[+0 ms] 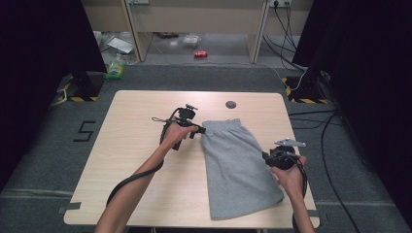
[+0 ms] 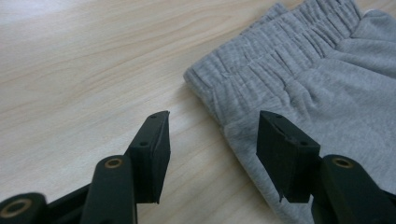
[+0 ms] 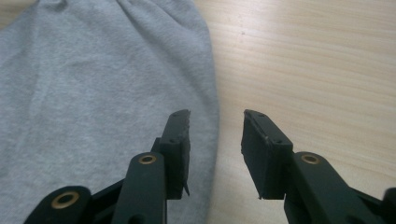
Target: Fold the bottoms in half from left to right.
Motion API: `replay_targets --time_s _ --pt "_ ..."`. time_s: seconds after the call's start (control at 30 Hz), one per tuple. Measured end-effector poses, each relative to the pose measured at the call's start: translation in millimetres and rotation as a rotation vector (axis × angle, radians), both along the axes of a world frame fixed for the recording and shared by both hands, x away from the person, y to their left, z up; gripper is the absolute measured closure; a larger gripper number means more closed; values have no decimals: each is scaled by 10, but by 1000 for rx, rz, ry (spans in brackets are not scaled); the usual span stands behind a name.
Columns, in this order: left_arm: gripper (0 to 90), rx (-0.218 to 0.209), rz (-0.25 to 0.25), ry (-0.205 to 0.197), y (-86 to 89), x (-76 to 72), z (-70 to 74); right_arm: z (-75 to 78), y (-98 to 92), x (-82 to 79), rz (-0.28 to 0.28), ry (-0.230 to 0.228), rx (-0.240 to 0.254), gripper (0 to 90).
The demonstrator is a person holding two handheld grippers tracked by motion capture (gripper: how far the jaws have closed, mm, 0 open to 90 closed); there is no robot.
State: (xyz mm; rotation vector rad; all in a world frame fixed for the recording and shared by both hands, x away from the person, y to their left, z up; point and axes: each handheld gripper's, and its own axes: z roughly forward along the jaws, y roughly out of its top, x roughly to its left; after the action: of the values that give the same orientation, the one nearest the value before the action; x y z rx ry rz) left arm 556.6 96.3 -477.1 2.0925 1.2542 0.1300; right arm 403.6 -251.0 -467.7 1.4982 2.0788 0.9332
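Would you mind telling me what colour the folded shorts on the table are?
The shorts are plain light grey, clearest in the left gripper view.

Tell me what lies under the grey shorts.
The grey shorts lie flat on the light wooden table, which shows all round them. Whatever lies between the folded cloth and the tabletop is covered.

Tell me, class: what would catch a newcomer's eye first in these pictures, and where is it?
First, the grey shorts, folded lengthwise on the right half of the pale wooden table, waistband at the far end. Next, the two black grippers flanking them: the left gripper open at the waistband's corner, the right gripper open at the cloth's right edge. Neither grips the fabric.
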Motion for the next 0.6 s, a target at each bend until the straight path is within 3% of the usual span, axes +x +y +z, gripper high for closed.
replay_targets --time_s 0.13,0.27,0.43,0.6 --pt "458 10 -9 4 -64 -6 -15 24 42 -77 14 -10 -9 600" --pt "493 21 8 -19 -183 7 -49 59 123 -132 48 -23 -9 586" --pt "536 101 4 -69 -366 24 -68 86 283 -192 102 -30 -5 577" --pt "540 111 10 -73 -384 31 -83 89 520 -297 168 -36 6 556"
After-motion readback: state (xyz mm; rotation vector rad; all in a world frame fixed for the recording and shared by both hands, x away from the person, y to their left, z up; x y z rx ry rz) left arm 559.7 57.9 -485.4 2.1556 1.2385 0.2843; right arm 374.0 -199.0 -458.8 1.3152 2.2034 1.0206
